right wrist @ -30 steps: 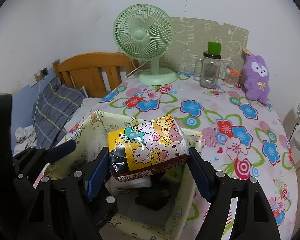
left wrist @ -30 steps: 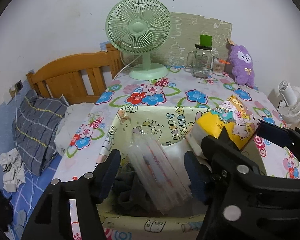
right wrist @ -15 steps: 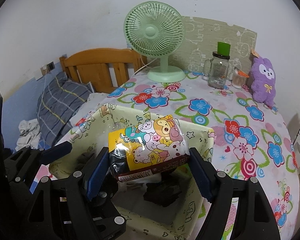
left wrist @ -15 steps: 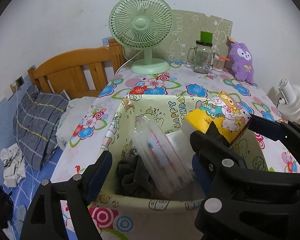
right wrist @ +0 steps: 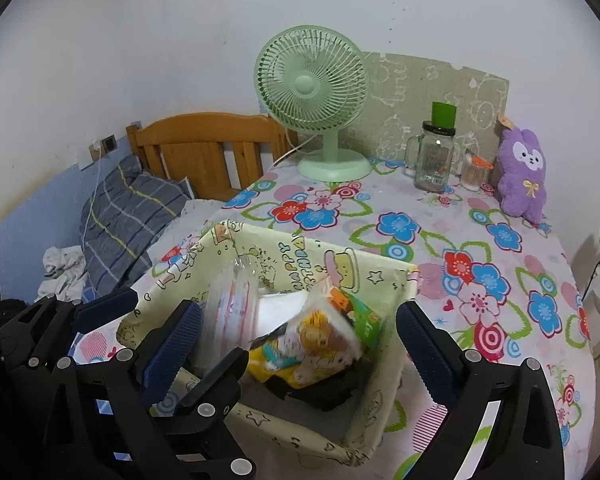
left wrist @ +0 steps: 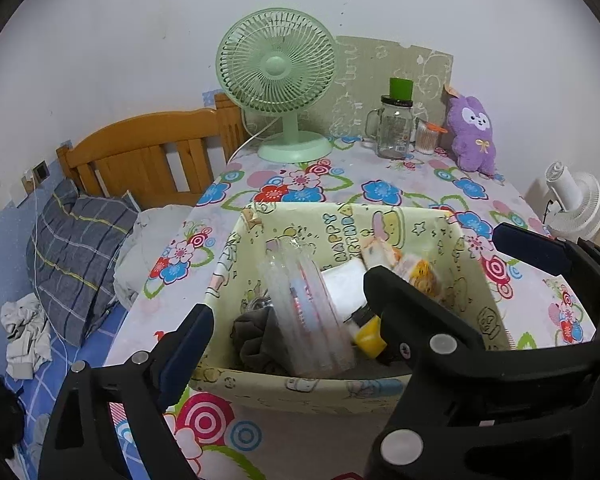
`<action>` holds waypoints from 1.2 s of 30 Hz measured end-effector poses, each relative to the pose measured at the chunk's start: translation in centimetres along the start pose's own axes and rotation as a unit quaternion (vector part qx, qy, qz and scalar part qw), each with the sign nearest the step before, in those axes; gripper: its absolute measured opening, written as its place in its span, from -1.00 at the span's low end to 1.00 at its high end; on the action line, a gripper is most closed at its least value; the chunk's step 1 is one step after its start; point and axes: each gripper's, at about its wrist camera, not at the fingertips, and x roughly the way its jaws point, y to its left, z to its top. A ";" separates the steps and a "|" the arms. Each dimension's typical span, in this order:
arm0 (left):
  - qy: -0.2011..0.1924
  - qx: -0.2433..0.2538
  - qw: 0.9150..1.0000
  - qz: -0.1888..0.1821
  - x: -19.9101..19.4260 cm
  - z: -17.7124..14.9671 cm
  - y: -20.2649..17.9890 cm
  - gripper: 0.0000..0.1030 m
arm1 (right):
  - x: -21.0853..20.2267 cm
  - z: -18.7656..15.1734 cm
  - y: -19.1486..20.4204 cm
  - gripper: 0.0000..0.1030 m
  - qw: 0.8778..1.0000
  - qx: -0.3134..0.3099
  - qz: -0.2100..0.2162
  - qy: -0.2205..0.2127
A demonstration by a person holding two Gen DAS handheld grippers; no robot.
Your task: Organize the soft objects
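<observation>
Even, soft indoor light; strong fisheye bending, black corner vignette, motion-blurred snack packet (right wrist: pixel 316 340).

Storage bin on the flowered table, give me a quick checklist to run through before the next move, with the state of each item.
1. Right gripper empty and open: ok, its jaws stand wide apart with nothing between them.
2. Cartoon snack bag inside the storage bin: ok, it lies on the pile, tilted.
3. Left gripper open: ok, nothing is clamped.
4. Clear plastic pack settled: cannot tell, it leans upright and looks blurred.
5. Purple plush toy put away: not ok, it stands at the table's far edge beside the glass jar.
6. Room left in the bin: cannot tell, the grippers hide part of it.
</observation>
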 end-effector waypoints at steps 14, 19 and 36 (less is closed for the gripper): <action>-0.022 0.022 0.999 -0.020 -1.8 0.3 -3.7 0.82 | -3.6 -1.0 -3.4 0.95 0.999 0.033 -0.038 -0.013; -0.029 0.025 0.999 -0.028 -2.6 0.4 -5.3 0.82 | -5.2 -1.6 -5.2 0.95 0.997 0.051 -0.056 -0.019; -0.053 0.046 0.997 -0.041 -5.9 1.0 -10.0 0.82 | -11.2 -3.1 -10.2 0.95 0.988 0.091 -0.113 -0.057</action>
